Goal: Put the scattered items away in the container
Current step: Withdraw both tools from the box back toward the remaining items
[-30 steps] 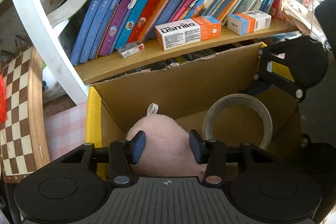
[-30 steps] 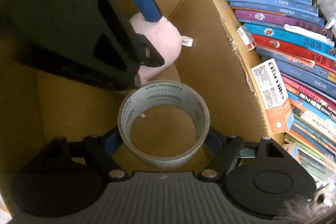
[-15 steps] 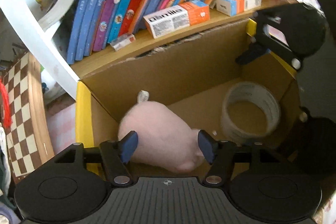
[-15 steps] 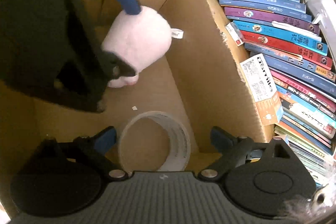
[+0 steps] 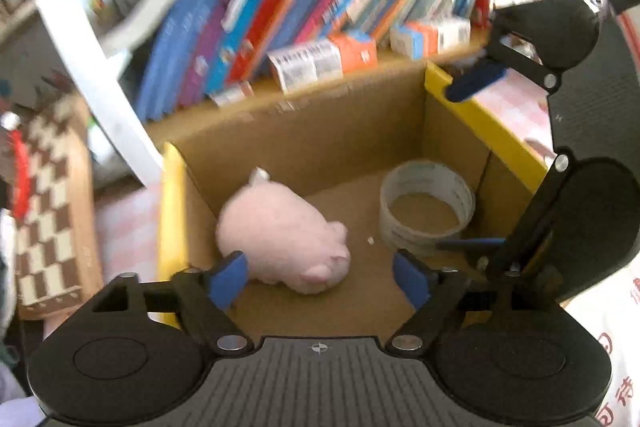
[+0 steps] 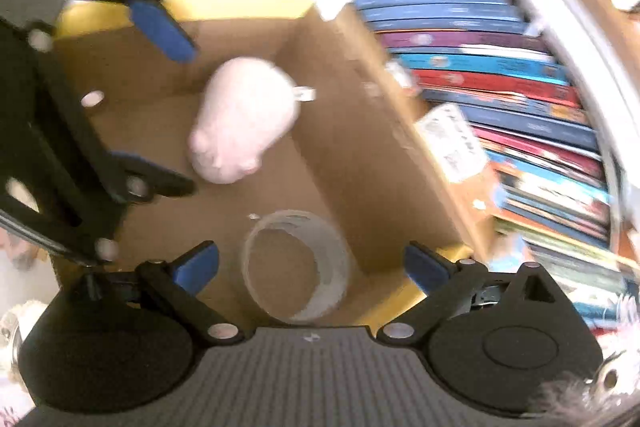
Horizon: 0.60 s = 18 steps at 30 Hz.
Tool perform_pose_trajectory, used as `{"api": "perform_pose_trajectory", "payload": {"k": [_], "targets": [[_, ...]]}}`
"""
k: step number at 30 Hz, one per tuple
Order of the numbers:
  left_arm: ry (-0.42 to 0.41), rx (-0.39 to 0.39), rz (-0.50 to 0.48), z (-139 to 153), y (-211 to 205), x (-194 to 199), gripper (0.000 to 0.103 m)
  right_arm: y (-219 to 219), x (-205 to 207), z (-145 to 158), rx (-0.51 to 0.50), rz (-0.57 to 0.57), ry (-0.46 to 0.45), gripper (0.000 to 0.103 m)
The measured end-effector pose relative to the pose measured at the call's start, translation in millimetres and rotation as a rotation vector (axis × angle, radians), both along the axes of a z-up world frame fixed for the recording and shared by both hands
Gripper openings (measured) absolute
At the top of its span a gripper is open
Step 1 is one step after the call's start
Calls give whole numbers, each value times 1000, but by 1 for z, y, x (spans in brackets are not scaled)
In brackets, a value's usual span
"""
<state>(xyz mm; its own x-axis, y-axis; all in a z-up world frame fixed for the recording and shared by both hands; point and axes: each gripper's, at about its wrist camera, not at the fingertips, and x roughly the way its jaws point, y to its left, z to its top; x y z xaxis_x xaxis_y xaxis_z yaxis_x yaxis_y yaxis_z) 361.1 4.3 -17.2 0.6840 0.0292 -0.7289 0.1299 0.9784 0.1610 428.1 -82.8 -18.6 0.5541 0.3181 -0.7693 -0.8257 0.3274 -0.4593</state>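
Both tools have pulled up and back since a second ago, when the left tool point(image 5: 320, 277) was pinching the soft pink plush toy point(image 5: 282, 241) and the right tool point(image 6: 310, 267) was closed around the grey ring-shaped roll of packing tape point(image 6: 296, 265); both items are now lying loose on the floor of the open brown cardboard box with yellow-edged flaps point(image 5: 484, 125).

In the left wrist view, the left tool's blue-padded fingers point(image 5: 228, 277) are standing spread wide and holding nothing. The plush toy is lying just beyond and between them, toward the left side of the box, with its white tag pointing at the far wall. The roll of tape is sitting flat at the right of the box, near the right wall and apart from the toy. The right tool point(image 5: 472, 163) is hanging over the box's right edge, one blue pad above the yellow flap.

In the right wrist view, the right tool's fingers point(image 6: 194, 267) are likewise spread wide and empty, with the tape roll lying below and between them but touching neither. The plush toy point(image 6: 242, 125) is lying farther in, by the left tool point(image 6: 160, 99).

Behind the box, a row of leaning colourful books point(image 5: 280, 15) is filling a wooden shelf, and a brown-and-white chessboard point(image 5: 44, 211) is standing at the far left. The pictures are blurred by motion.
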Motion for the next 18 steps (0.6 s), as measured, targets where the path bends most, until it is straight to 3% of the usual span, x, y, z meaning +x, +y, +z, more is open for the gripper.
{"api": "perform_pose_trajectory", "payload": {"k": [8,12,18], "targets": [[-143,-20,31,35,14,-54,94,-45,-32,38,190,-118,-16,100],[-180,-55,58,45,16,-84,95,-62,-63,44,239,-123,-18,100],[-226,-52,61,53,15,-121,98,-77,-118,47,311,-81,-95,100]]}}
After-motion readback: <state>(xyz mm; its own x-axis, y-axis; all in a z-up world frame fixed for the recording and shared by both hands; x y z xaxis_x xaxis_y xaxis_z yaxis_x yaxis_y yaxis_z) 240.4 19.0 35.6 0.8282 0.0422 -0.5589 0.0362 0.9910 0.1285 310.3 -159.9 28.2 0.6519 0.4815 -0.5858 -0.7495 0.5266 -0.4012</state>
